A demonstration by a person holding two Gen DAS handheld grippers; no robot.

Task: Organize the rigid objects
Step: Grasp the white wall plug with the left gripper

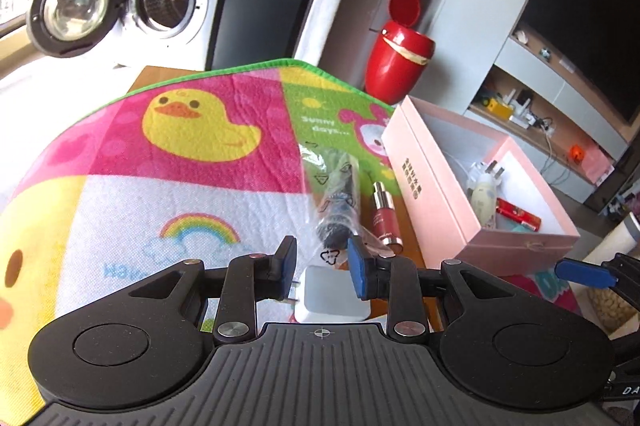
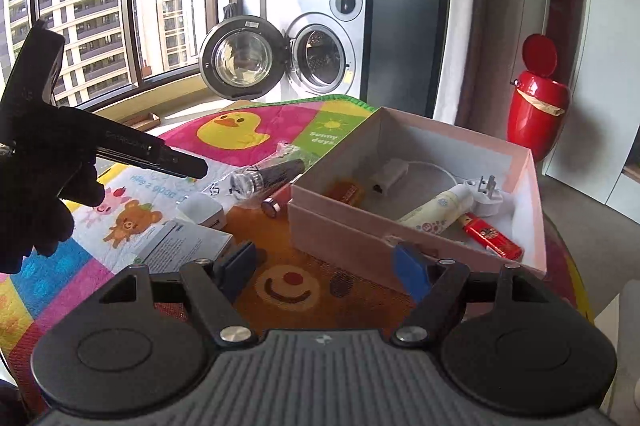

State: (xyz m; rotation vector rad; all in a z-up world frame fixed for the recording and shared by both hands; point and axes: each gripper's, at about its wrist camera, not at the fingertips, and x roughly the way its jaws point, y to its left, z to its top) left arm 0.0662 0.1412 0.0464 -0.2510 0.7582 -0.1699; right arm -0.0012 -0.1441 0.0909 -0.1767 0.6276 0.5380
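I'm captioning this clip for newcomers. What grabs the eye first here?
The bright cartoon mat with its yellow duck covers the table. At its right edge sits an open pink box holding a red lighter, a cream tube and a white plug. Behind, a washing machine stands with its door open.

The white charger (image 1: 334, 296) in the left wrist view lies partly hidden beneath the left gripper (image 1: 323, 268) and its housing, so whether either of the 2 pads touches it cannot be told. The flashlight (image 1: 339, 195) sits inside a clear wrapper whose glare blurs its markings, and the printing on the pink box (image 1: 434, 185) wall is too small to read. In the right wrist view the gloved hand (image 2: 38, 209) is cut off by the left edge, and the box's near wall (image 2: 340, 234) hides the lower part of the cream tube (image 2: 434, 209) and the orange item (image 2: 346, 191).
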